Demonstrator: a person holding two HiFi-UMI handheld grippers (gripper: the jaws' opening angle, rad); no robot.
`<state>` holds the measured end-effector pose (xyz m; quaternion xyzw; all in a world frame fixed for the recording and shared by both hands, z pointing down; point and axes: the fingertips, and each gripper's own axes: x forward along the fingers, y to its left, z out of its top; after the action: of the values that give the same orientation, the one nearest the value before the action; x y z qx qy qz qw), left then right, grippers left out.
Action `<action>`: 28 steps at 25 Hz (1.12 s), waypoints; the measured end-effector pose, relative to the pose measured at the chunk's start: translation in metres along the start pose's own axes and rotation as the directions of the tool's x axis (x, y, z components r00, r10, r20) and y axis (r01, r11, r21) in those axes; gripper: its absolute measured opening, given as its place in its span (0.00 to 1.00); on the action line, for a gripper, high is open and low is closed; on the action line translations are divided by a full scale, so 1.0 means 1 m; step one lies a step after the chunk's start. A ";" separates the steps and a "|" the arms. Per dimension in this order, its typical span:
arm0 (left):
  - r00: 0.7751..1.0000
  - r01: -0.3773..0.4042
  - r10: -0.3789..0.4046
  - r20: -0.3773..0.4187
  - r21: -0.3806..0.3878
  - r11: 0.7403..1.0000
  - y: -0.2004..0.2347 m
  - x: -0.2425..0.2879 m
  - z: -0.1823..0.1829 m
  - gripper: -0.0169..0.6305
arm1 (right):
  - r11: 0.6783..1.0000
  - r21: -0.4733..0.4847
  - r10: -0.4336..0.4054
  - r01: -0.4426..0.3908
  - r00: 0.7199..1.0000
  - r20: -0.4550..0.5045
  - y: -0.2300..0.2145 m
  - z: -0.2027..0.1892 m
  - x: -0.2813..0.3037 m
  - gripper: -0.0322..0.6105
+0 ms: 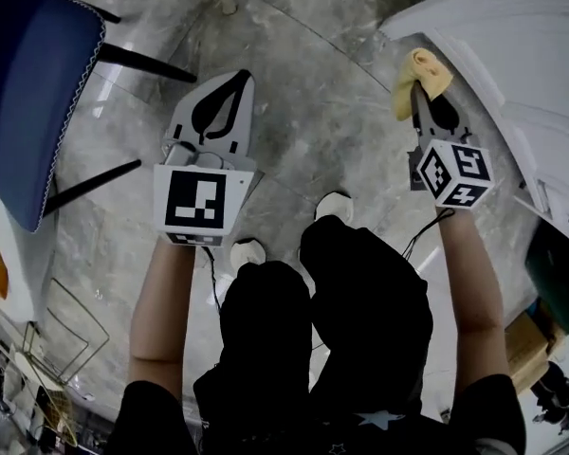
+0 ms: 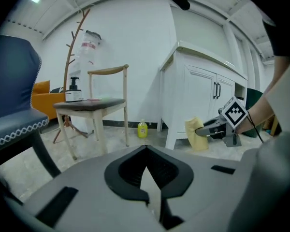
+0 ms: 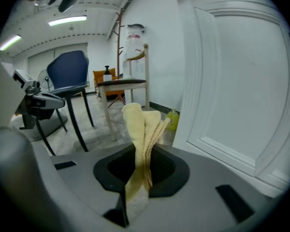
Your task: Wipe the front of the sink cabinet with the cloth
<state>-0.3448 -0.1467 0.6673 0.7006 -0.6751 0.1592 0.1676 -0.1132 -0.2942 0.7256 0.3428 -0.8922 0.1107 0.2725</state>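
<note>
We hold the yellow cloth (image 1: 422,72) clenched in the right gripper (image 1: 423,98). A folded tuft stands up out of the jaws, and the rest is pinched between them. The left gripper (image 1: 235,83) has its jaws pressed together on nothing and hangs over the marble floor (image 1: 313,131), well apart from the work.

The white sink cabinet (image 3: 241,81) stands just to our right. In the right gripper view its panelled door fills that side, and the cloth is near the panel but not on it. From the left gripper view, the cloth hangs beside the cabinet's near lower front corner. We judge the task to be at its start: the cloth is in hand and brought close, no streak or damp patch shows on the front, and the whole face is left to wipe.

As for writing, we can read none. The cubes on both grippers bear only black-and-white square markers. A yellow bottle (image 2: 142,128) on the floor by the cabinet's end and a pump bottle (image 2: 74,90) at the near edge of a wooden chair seat have labels too small to make out.
</note>
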 end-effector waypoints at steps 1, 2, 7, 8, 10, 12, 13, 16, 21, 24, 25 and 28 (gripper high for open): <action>1.000 -0.016 0.016 -0.008 -0.002 1.000 0.001 -0.010 -0.002 0.05 | 0.999 -0.030 0.016 -0.016 1.000 -0.019 0.013 0.005 -0.006 0.15; 0.999 -0.028 0.028 -0.021 -0.004 1.000 0.001 -0.020 -0.003 0.05 | 0.998 -0.052 0.027 -0.029 0.999 -0.035 0.025 0.011 -0.014 0.15; 0.994 -0.029 0.019 -0.103 -0.089 0.996 -0.010 -0.084 0.021 0.05 | 0.995 -0.086 0.040 -0.046 0.996 -0.080 0.066 0.059 -0.063 0.15; 0.994 -0.027 0.015 -0.112 -0.099 0.995 -0.010 -0.098 0.034 0.05 | 0.996 -0.075 0.036 -0.042 0.996 -0.081 0.073 0.073 -0.074 0.15; 0.993 -0.014 0.002 -0.114 -0.108 0.994 -0.010 -0.127 0.068 0.05 | 0.998 -0.060 0.026 -0.030 0.997 -0.080 0.090 0.105 -0.099 0.15; 0.995 0.001 -0.012 -0.099 -0.104 0.995 -0.009 -0.160 0.107 0.05 | 0.998 -0.055 0.020 -0.024 0.997 -0.074 0.110 0.139 -0.127 0.15; 0.996 0.006 -0.014 -0.087 -0.094 0.996 -0.007 -0.174 0.127 0.05 | 0.999 -0.047 0.017 -0.020 0.998 -0.065 0.120 0.158 -0.141 0.15; 0.998 0.006 -0.010 -0.065 -0.066 0.998 -0.001 -0.211 0.183 0.05 | 1.000 0.001 -0.006 0.006 1.000 -0.026 0.141 0.213 -0.183 0.15; 1.000 -0.002 -0.001 -0.030 -0.106 0.994 -0.001 -0.268 0.257 0.05 | 0.998 0.058 -0.026 0.025 1.000 0.009 0.172 0.281 -0.263 0.15; 1.000 0.024 -0.026 -0.017 -0.119 0.993 -0.014 -0.291 0.289 0.05 | 0.999 0.051 -0.007 0.006 1.000 0.010 0.185 0.304 -0.304 0.15; 0.999 0.030 -0.032 -0.013 -0.116 0.993 -0.019 -0.299 0.299 0.05 | 0.999 0.040 -0.003 0.002 1.000 0.008 0.187 0.309 -0.316 0.15; 0.999 0.030 -0.031 -0.010 -0.097 0.995 -0.035 -0.326 0.322 0.05 | 0.999 0.031 0.008 -0.008 1.000 0.002 0.190 0.319 -0.346 0.15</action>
<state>-0.3232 0.0003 0.2326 0.7009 -0.6703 0.1278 0.2076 -0.1583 -0.0847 0.2654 0.3437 -0.8920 0.1253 0.2657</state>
